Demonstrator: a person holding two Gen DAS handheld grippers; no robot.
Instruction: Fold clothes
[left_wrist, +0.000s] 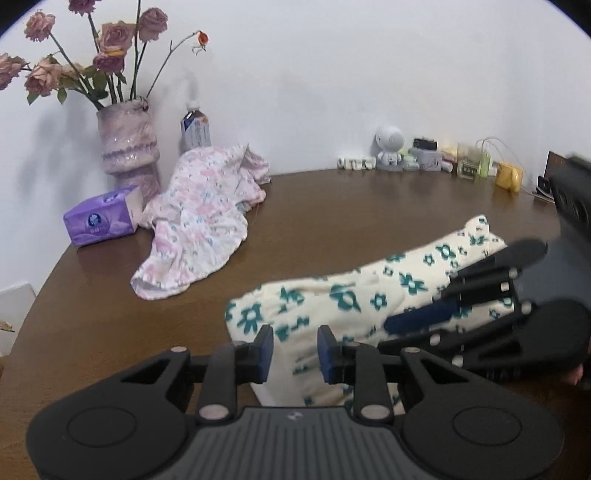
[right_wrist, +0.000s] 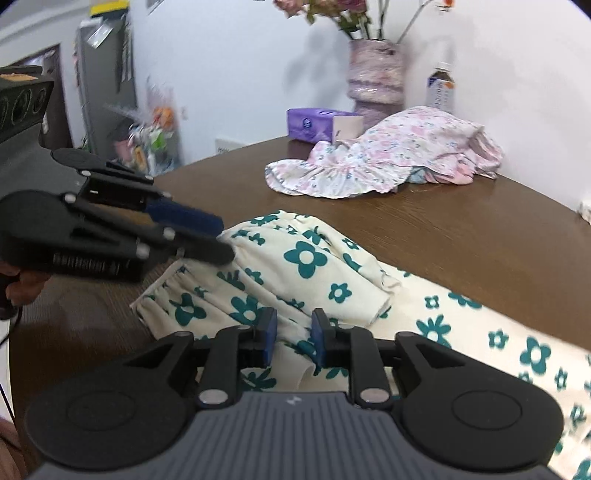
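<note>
Two grippers work over one garment: the cream cloth with teal flowers (right_wrist: 306, 258), lying partly folded on the brown table (left_wrist: 332, 199). Our left gripper (left_wrist: 295, 349) sits low over the cloth's near edge, pads parted with fabric showing in the gap; we see no pad pressing on it, so we read it as released. Our right gripper (right_wrist: 294, 334) is likewise parted above the gathered hem, cloth beneath and between the pads, not pinched as far as we can tell.

Step in hand, as we judge it: taking hold of the hem side to carry the next fold. To do it well, we would lower both claws until the pads straddle a single layer at the edge, close fully before lifting, and keep the two grips level so the fold line stays straight. The flap ahead of the right claw is already doubled over; catching that flap together with the layer below would drag the earlier fold.

Room: ahead of both claws the table is bare wood, good for laying the fold forward. Farther ahead and to the left of the left claw lies the pink floral garment (left_wrist: 199, 218), with a purple tissue pack (left_wrist: 103, 219) and a vase (left_wrist: 127, 147) behind it, well apart from us. The table edge runs close on the left claw's left side.
</note>
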